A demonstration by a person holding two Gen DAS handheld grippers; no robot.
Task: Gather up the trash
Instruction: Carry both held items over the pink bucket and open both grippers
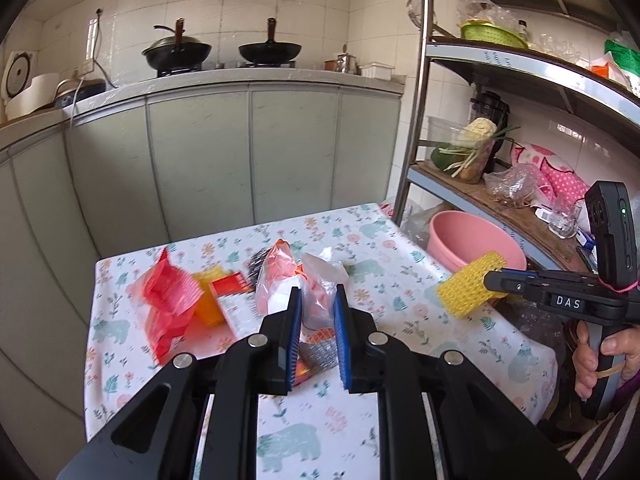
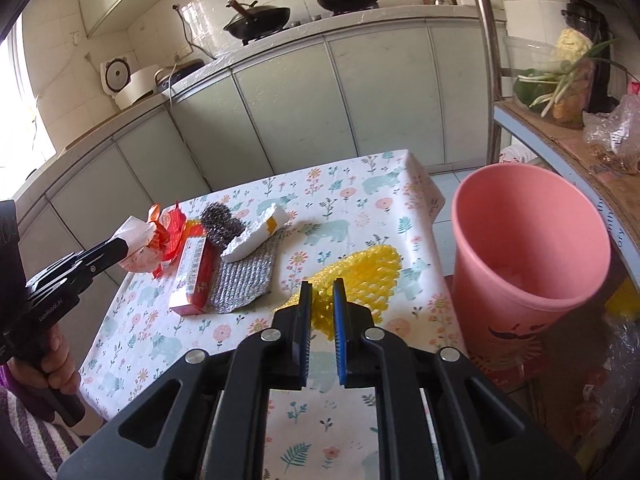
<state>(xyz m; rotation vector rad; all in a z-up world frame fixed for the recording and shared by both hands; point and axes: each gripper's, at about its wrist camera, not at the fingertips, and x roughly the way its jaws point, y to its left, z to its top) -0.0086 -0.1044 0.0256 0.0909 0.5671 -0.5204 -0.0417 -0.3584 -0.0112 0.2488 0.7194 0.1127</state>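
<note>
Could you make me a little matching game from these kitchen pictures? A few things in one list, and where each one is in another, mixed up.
Things:
1. yellow foam net
2. clear plastic bag
3. pink bucket
4. steel scourer

Places:
A. standing beside the table, under the shelf
B. held in the right gripper
C. lying on the table, untouched
D. held in the left gripper

Pairs: 1-B, 2-D, 3-A, 4-C

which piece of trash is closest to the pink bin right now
The yellow foam net held in the right gripper. It hangs near the table edge beside the pink bin, while the plastic bag and the other scraps sit farther left.
</note>
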